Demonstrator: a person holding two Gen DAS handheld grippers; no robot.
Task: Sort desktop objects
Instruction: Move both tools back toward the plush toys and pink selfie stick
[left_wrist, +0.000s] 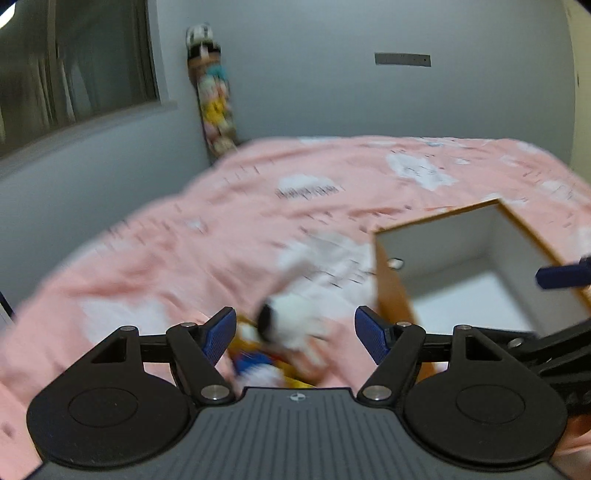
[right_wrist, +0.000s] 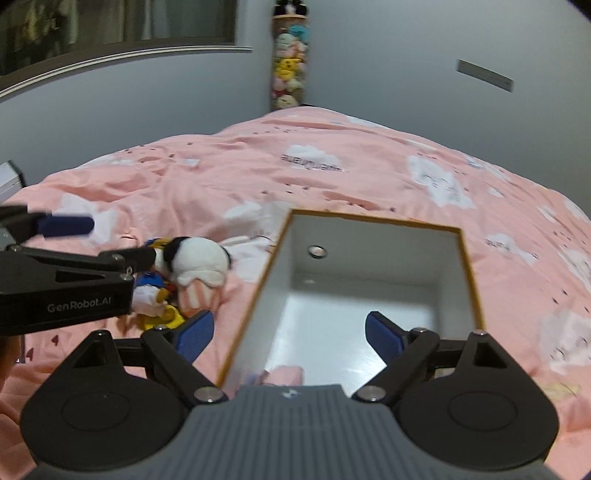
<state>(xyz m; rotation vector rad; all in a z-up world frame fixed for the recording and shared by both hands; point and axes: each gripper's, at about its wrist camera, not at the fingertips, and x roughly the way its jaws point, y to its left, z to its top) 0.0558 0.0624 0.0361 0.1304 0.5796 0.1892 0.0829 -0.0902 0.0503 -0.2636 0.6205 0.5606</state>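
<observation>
— Item, tongs? 
— My left gripper (left_wrist: 295, 334) and right gripper (right_wrist: 288, 336): both wide, empty.
— Toys (right_wrist: 184, 280)?
— On the bedspread (right_wrist: 332, 173), just left of the box (right_wrist: 466, 258).
— Step? 
— Picking, I judge; next, left closes on a toy.

Plush toys (left_wrist: 284, 332) smeared by blur; box (left_wrist: 480, 258) cut off at right edge.

A pink bedspread (right_wrist: 332, 173) with white clouds bears a white-lined, wood-edged box (right_wrist: 454, 266).
</observation>
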